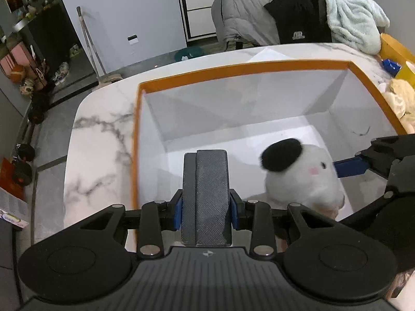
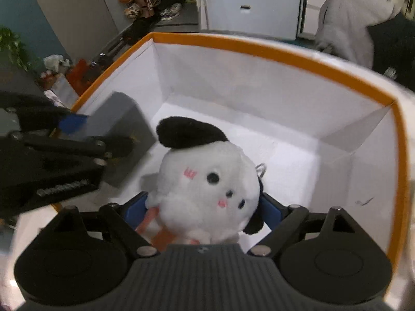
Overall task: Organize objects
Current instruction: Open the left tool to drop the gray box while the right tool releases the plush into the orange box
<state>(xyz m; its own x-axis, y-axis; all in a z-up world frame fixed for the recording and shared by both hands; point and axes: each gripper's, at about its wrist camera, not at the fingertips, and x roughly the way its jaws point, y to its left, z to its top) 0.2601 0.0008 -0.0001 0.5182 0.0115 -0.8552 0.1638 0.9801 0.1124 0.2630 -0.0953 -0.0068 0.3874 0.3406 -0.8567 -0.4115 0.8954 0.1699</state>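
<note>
Over the box: both grippers reach down into one open box (image 1: 243, 68), white inside, orange rim.
Left gripper (image 1: 206, 199): fingers pinched on a flat grey case (image 1: 211, 189), held upright on edge; pads pressed against both its faces. From the right wrist view the same case (image 2: 122, 127) hangs inside the box, close to the left wall, tilted.
Case contact: cannot tell whether its lower edge touches the box floor.
Plush (image 2: 207, 191): white, black ears, pink cheeks, a small ring at its side; sits between the right gripper's fingers, inside the box, right of the case.
Right gripper (image 2: 205, 212): fingers spread wide on either side of the plush; blue pads look near its flanks, but whether they press on it I cannot tell.
Step, judged: placing. Both items are at the box; release is what remains.
Next move, judged: lower the case until it lies or leans steadily, then open the left fingers; free the plush and lift the right gripper straight up, clear of the rim.
Risk, judged: case may topple onto the plush when let go.
Surface: white marble table (image 1: 101, 134) with grey veins; box stands on it.
Room: grey tiled floor, shoes by a dark doorway, jackets (image 1: 262, 10) and a pale blue towel (image 1: 355, 20) heaped at the table's far side.
</note>
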